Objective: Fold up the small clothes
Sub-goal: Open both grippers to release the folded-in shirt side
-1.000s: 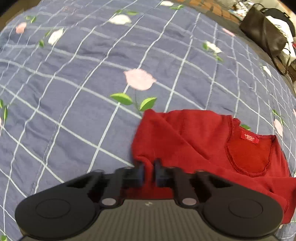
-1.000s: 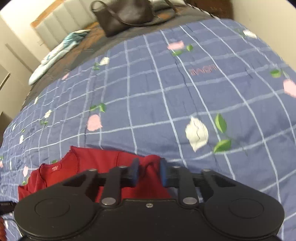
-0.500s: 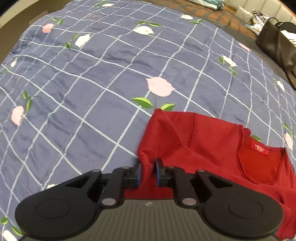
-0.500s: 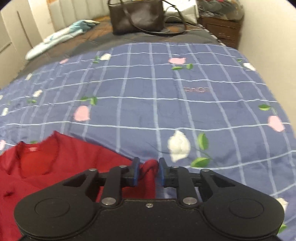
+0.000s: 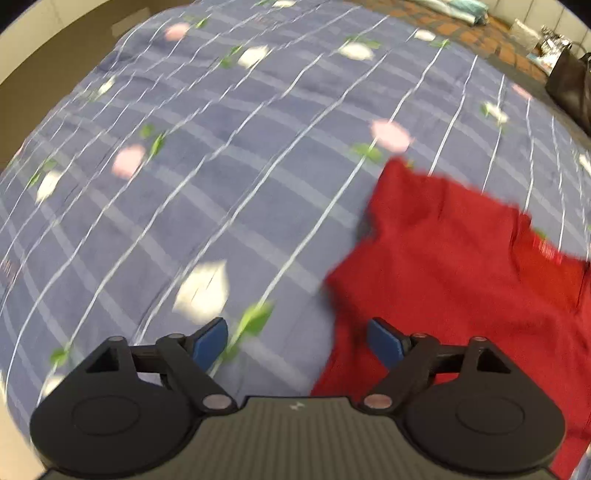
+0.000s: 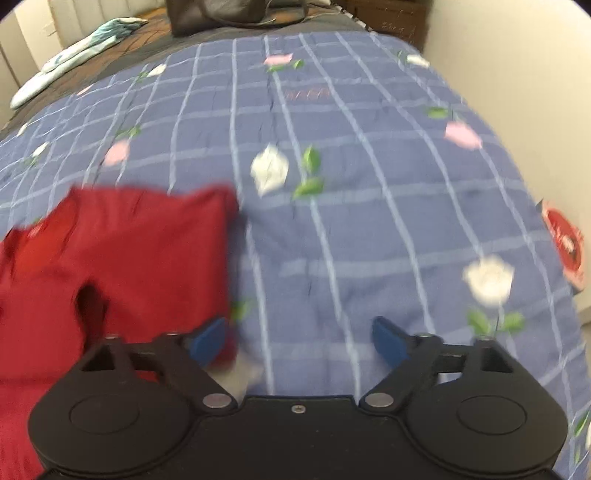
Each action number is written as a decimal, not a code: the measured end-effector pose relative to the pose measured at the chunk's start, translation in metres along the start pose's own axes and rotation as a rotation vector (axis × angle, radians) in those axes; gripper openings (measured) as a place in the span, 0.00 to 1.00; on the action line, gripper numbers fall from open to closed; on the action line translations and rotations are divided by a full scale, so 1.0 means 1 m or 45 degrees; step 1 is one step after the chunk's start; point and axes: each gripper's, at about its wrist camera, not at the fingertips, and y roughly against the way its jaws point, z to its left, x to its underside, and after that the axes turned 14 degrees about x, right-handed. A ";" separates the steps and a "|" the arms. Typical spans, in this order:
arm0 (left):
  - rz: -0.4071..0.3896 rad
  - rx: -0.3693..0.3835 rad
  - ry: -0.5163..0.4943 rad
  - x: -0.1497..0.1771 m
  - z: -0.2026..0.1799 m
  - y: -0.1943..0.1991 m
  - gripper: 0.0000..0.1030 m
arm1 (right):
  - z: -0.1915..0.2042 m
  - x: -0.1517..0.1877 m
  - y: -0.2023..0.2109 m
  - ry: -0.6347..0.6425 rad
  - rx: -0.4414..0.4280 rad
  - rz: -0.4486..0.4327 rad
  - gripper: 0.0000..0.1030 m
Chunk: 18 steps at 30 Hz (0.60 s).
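A small red knit top lies on the blue checked bedspread, filling the right of the left wrist view and the left of the right wrist view. Its neckline with a red label shows at the far right. My left gripper is open, its right finger over the top's left edge, with nothing between the pads. My right gripper is open too, its left finger just over the top's right edge. Both views are motion-blurred.
The bedspread with flower prints spreads wide around the top. A dark handbag and a light cloth lie at the bed's far end. A wall runs along the right side, with a round red object beside it.
Both grippers were shut on corners of the red top; they have let go and now stand open. The top has dropped flat onto the bedspread, and both grippers have swung outward.
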 end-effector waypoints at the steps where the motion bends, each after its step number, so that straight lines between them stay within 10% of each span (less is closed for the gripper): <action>1: 0.018 -0.016 -0.001 0.011 0.004 0.003 0.89 | -0.001 0.013 0.005 0.009 -0.019 0.000 0.95; 18: 0.264 -0.155 0.026 0.146 0.039 0.050 0.98 | -0.008 0.168 0.056 0.170 -0.096 0.296 0.99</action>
